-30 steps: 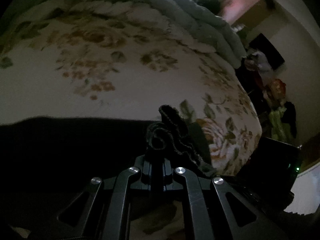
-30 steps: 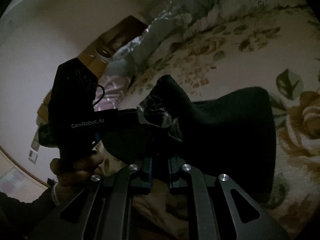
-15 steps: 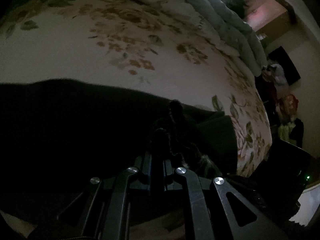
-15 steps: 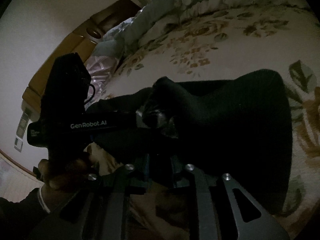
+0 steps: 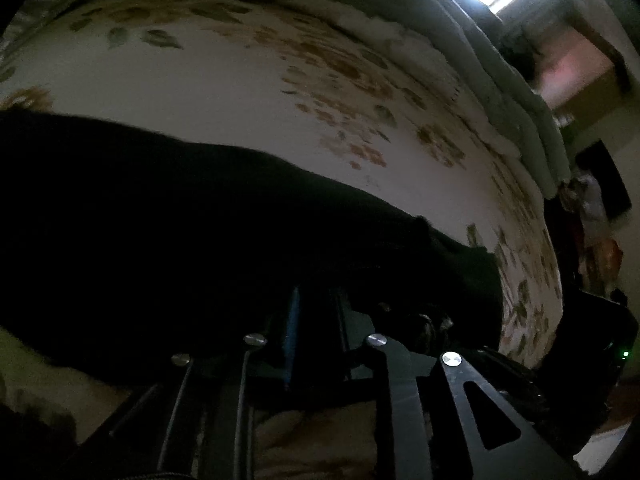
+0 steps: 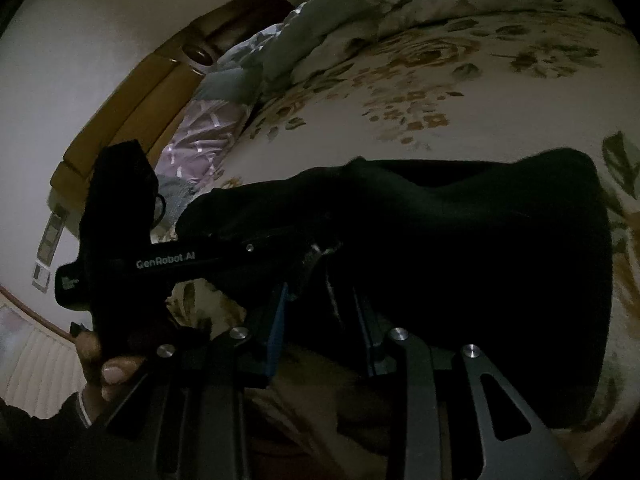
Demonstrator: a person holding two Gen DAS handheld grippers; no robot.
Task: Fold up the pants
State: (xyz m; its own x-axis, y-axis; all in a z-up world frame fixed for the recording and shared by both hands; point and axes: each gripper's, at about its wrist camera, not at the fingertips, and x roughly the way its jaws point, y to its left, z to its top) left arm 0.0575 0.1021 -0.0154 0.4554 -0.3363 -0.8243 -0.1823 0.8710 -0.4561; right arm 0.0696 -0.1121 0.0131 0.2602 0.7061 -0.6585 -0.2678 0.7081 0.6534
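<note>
Both grippers look parted: the right gripper (image 6: 320, 300) stands open over the black pants (image 6: 460, 248), and the left gripper (image 5: 316, 312) seems slightly apart, though dark cloth hides any contact. Judging by this, a fold has just been laid on the floral bedsheet (image 5: 224, 80). Next comes regrasping an edge, with the quilt (image 6: 304, 28) heaped beyond.

One pair of black pants (image 6: 460, 248), two hand-held grippers, one floral bedsheet (image 5: 224, 92).

Both grippers have come down to the bed (image 6: 460, 92), and their jaws have parted; the bunched hem they pinched has dropped flat onto the dark pants (image 6: 480, 240)
</note>
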